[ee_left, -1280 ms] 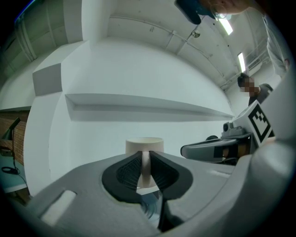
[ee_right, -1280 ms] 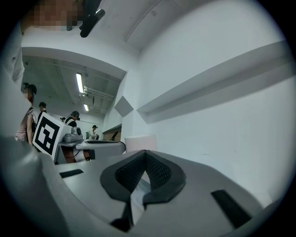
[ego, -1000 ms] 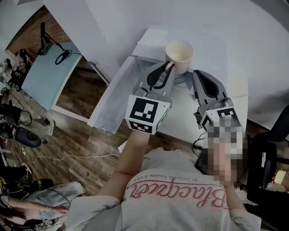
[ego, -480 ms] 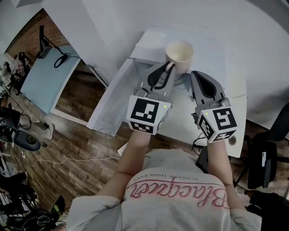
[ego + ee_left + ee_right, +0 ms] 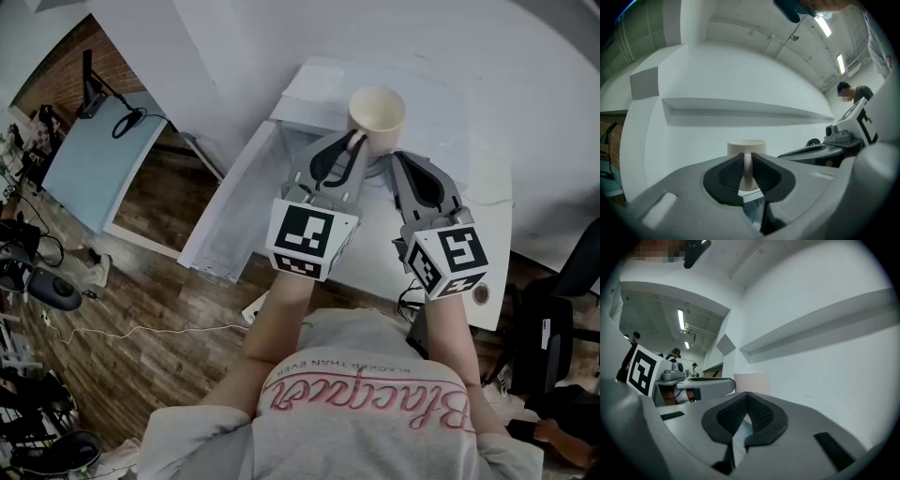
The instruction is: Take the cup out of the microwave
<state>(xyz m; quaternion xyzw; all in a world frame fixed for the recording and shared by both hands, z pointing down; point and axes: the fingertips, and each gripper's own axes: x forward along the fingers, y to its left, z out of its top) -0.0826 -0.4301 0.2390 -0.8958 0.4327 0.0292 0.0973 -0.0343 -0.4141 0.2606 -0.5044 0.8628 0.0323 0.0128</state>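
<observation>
You are looking down on a wooden floor (image 5: 141, 272) running along the left and a white table (image 5: 487, 202) standing against a white wall. No microwave cavity is showing around anything here. Your left gripper (image 5: 349, 142) is pinching the handle (image 5: 747, 168) of the cream cup (image 5: 376, 111), its 2 jaws clamping that thin upright strip with nothing else between them. The cup is sitting just past the left gripper's tips, over the far part of the table, and I cannot tell whether its base is touching the surface. It is standing upright, with its long axis vertical, its mouth opening upward and its handle pointing back toward you. Just right of it, your right gripper (image 5: 401, 161) is idling with its jaws pressed together on nothing. I am judging the carry-out step to be nearly finishing. The next move is calling for keeping the cup level and setting it on bare table before easing the pinch.
</observation>
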